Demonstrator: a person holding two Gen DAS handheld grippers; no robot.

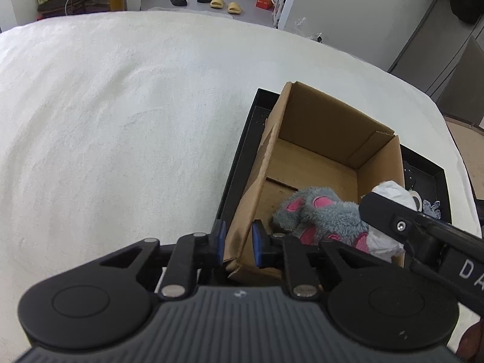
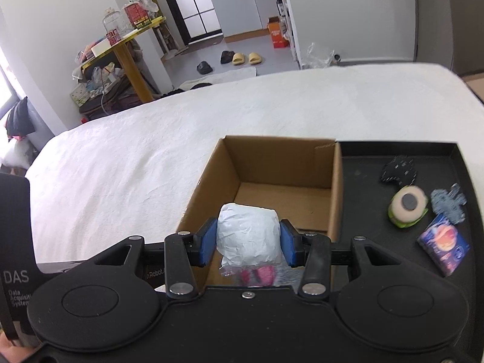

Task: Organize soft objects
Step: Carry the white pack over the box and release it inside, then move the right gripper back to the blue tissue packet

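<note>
An open cardboard box (image 1: 317, 139) (image 2: 272, 157) stands at the left end of a black tray (image 2: 393, 163) on a white bed cover. A grey plush toy with pink patches (image 1: 326, 214) lies in the box's near end. My left gripper (image 1: 239, 242) is shut on the box's near-left wall. My right gripper (image 2: 248, 243) is shut on a white crinkled soft packet (image 2: 248, 233) (image 1: 390, 193), held over the box's near end, just above the plush toy (image 2: 260, 275).
On the tray right of the box lie a black stitched cloth piece (image 2: 397, 169), a green and cream round toy (image 2: 408, 207), a grey-blue fabric piece (image 2: 447, 204) and a small purple packet (image 2: 443, 246). The white bed (image 1: 121, 121) spreads left and beyond. Slippers and furniture stand on the floor behind.
</note>
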